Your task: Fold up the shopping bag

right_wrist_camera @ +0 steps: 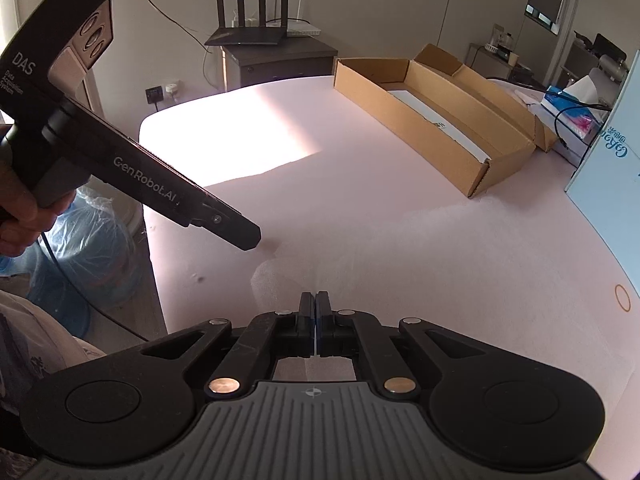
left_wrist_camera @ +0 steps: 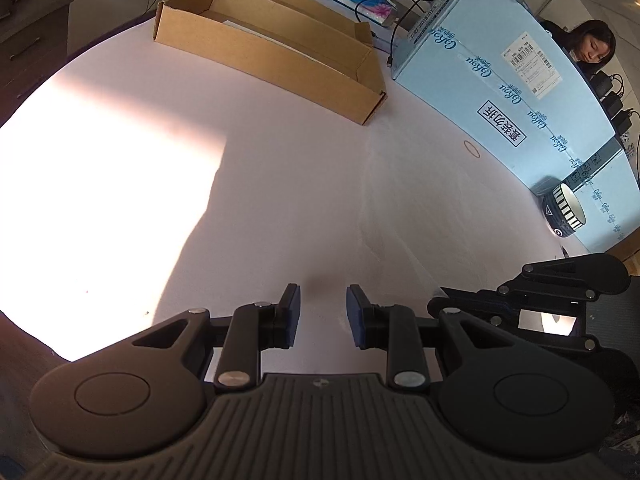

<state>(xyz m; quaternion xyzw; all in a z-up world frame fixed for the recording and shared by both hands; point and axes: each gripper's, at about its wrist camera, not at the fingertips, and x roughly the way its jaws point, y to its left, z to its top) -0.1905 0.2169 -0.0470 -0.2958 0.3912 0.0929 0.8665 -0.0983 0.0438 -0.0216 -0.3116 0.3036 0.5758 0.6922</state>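
A thin, pale, translucent shopping bag (right_wrist_camera: 360, 248) lies flat on the pink table (right_wrist_camera: 440, 240); it blends with the surface and shows as a faint textured sheet, also in the left wrist view (left_wrist_camera: 384, 216). My left gripper (left_wrist_camera: 323, 312) is open just above the near part of the table, nothing between its blue pads. My right gripper (right_wrist_camera: 315, 316) is shut, with a thin pale edge of the bag between its pads. The left gripper's body (right_wrist_camera: 132, 172) reaches in from the left in the right wrist view. The right gripper's linkage (left_wrist_camera: 560, 300) shows at the right of the left wrist view.
A long open cardboard box (left_wrist_camera: 272, 40) lies at the far side of the table. A large light-blue carton (left_wrist_camera: 512, 92) stands at the right, with a striped roll (left_wrist_camera: 566, 210) beside it. A rubber band (right_wrist_camera: 622, 298) lies on the table. A person sits behind the carton.
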